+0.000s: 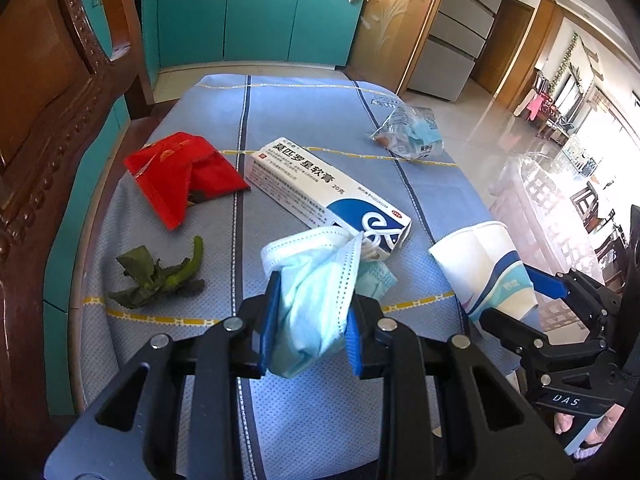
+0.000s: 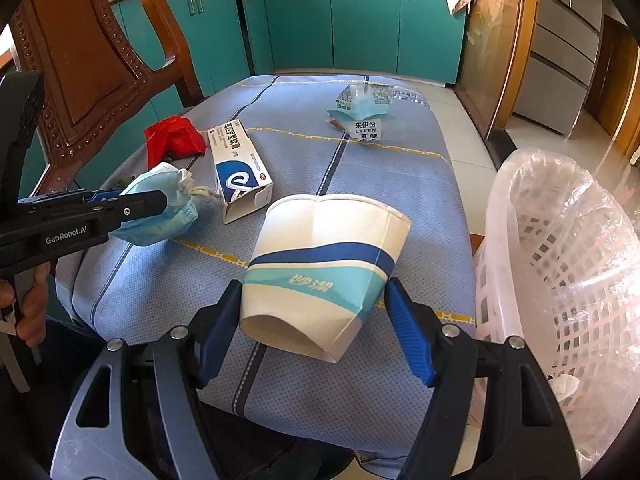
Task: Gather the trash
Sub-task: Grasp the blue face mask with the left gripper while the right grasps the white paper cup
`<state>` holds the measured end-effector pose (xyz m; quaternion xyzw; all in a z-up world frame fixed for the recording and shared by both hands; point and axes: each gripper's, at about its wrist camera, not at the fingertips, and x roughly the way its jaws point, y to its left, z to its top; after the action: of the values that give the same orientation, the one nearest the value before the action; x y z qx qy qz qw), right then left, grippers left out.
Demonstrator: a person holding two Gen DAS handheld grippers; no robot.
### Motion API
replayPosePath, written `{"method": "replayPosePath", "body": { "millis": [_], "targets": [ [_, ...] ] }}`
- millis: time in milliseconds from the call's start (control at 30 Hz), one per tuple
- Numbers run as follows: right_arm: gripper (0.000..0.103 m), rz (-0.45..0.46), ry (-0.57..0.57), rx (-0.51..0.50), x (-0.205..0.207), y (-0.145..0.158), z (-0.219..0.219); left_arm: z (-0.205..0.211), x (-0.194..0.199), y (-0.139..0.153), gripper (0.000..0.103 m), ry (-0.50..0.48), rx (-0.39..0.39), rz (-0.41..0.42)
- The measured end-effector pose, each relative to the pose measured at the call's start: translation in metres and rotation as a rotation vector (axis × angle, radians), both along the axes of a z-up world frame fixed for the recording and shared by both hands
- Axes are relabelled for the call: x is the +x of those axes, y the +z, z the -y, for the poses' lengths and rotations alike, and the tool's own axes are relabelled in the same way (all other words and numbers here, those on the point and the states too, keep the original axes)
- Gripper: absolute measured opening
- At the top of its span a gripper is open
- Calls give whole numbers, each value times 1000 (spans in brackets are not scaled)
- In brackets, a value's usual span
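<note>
My left gripper [image 1: 310, 312] is shut on a crumpled light-blue face mask [image 1: 316, 276] and holds it above the blue cloth; the mask also shows in the right wrist view [image 2: 160, 208]. My right gripper [image 2: 316, 320] is closed on a white paper cup [image 2: 324, 272] with blue bands, squashed between the fingers; the cup also shows in the left wrist view [image 1: 486, 268]. On the cloth lie a white ointment box [image 1: 324, 188], a red packet [image 1: 180, 172], a green vegetable scrap [image 1: 160, 276] and a clear plastic wrapper [image 1: 412, 132].
A white lattice bin [image 2: 560, 260] lined with a clear bag stands right of the table. A carved wooden chair [image 1: 60, 100] stands at the left. Teal cabinets [image 2: 360, 20] run along the back wall.
</note>
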<state>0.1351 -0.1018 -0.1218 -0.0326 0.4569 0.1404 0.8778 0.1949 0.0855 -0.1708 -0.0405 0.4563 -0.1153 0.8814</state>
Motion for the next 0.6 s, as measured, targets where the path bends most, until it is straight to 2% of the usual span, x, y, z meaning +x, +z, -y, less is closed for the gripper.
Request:
{"method": "replayPosePath", "body": {
  "millis": [167, 300, 533, 567, 600],
  "targets": [
    [73, 8, 2, -9, -1, 1, -1, -1, 0, 0, 35, 14, 7, 0],
    [76, 11, 1, -25, -2, -1, -2, 0, 0, 1, 46, 19, 14, 4],
    [76, 10, 3, -39, -3, -3, -4, -1, -1, 4, 52, 32, 9, 23],
    [76, 9, 2, -41, -3, -3, -5, -2, -2, 6, 53, 34, 7, 30],
    [76, 9, 2, -41, -3, -4, -5, -2, -2, 6, 61, 36, 7, 35]
  ]
}}
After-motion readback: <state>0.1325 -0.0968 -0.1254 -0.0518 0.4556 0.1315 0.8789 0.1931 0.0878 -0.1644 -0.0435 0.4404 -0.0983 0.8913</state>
